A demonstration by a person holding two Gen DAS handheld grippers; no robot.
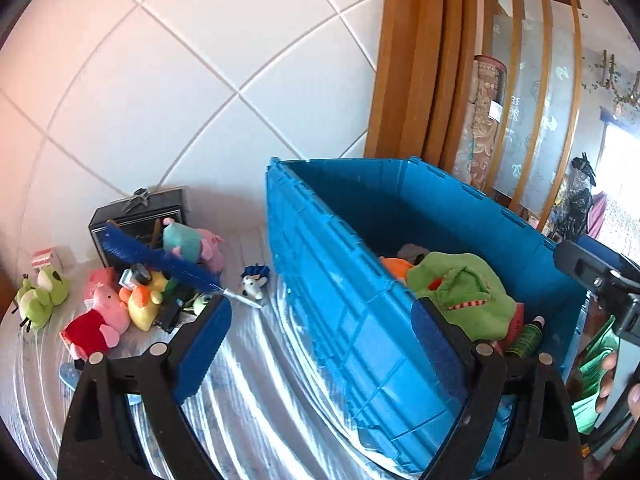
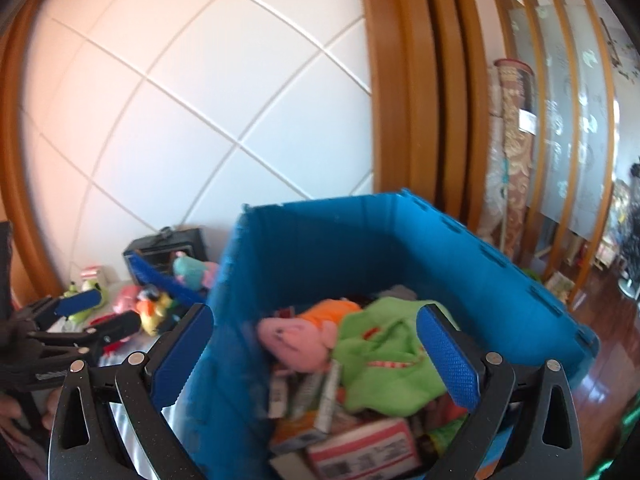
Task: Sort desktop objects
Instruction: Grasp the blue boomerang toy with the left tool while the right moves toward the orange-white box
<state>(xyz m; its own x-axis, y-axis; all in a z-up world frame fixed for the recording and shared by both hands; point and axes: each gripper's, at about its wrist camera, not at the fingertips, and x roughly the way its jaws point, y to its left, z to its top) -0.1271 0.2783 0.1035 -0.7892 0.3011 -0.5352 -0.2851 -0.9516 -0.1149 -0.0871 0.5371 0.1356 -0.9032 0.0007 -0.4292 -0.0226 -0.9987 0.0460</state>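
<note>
White tiled wall [image 1: 168, 92], wooden door frame [image 1: 416, 60], glossy wood floor [image 2: 600, 364].

Blue crate, bright plush colours

The crate [image 2: 360, 248] is solid blue; inside, a lime-green plush [image 2: 384, 356] with a red-and-white striped trim lies at 3 o'clock of a pink plush [image 2: 296, 344]. On the silvery, streaked table cover [image 1: 256, 380], a pink pig toy [image 1: 100, 320] wears red beside a yellow duck [image 1: 144, 308].
</note>
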